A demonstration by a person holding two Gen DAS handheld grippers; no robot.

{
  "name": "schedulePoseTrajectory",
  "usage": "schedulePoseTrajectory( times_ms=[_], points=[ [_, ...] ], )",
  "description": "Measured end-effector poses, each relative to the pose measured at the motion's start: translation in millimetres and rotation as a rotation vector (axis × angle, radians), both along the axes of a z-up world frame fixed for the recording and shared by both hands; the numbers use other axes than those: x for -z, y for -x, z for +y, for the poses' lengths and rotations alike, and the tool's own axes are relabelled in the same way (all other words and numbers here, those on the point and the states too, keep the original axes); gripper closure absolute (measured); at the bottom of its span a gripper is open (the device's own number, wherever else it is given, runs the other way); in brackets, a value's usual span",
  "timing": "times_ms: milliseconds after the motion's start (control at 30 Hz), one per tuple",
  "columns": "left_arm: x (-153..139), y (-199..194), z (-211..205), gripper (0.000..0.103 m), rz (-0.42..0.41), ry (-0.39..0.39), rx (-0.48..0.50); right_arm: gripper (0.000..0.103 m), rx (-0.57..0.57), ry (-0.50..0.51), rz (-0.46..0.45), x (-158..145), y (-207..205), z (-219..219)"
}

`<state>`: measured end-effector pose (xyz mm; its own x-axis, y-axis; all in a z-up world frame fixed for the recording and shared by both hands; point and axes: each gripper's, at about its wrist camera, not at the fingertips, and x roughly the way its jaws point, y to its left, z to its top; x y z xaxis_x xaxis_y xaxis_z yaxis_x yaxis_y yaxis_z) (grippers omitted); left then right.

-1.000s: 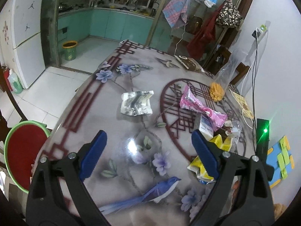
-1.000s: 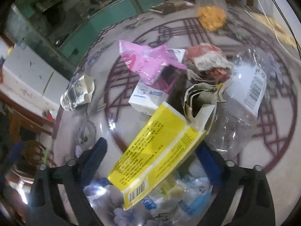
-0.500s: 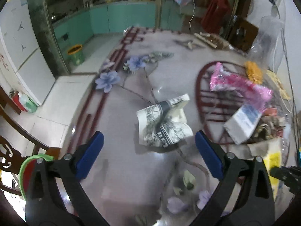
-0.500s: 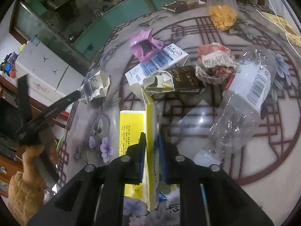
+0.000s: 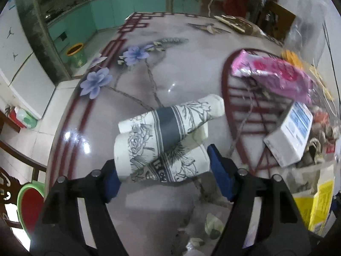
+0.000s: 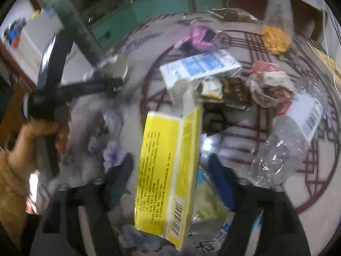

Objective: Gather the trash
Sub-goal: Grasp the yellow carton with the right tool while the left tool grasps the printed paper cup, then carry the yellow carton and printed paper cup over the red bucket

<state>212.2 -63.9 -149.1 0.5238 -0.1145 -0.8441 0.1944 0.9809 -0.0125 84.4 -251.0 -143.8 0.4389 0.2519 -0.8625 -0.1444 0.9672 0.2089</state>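
Risk of two fumbles: left gripper (image 5: 164, 176) closing around crushed paper cups (image 5: 164, 145) on table (image 5: 174, 79), pads seemingly not yet pressing, could squirt them aside; right gripper (image 6: 170, 181) opening, so upright yellow box (image 6: 168, 166) may topple.

Glossy floral table (image 5: 174, 68): crushed paper cup (image 5: 166, 140), pink wrapper (image 5: 275, 76), plastic bottle (image 6: 285, 140).

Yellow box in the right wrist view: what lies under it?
Under the yellow box, near its lower end, a crumpled pale wrapper with blue print sticks out over the table. Whatever else lies beneath is covered.
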Motion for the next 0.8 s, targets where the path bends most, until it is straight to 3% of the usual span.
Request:
schedulePoseTrajectory(
  times_ms=[200,467,800],
  points=[
    [-29,25,-1,0.034,-0.062,0.002,0.029,0.063,-0.027,-0.027,-0.003,-4,3,6],
    [-98,88,21,0.034,-0.190,0.067,0.025,0.063,0.018,-0.093,-0.079,-35,24,-5],
    [-124,151,46,0.034,-0.254,0.119,0.024,0.063,0.028,-0.009,-0.237,-66,57,8]
  ],
)
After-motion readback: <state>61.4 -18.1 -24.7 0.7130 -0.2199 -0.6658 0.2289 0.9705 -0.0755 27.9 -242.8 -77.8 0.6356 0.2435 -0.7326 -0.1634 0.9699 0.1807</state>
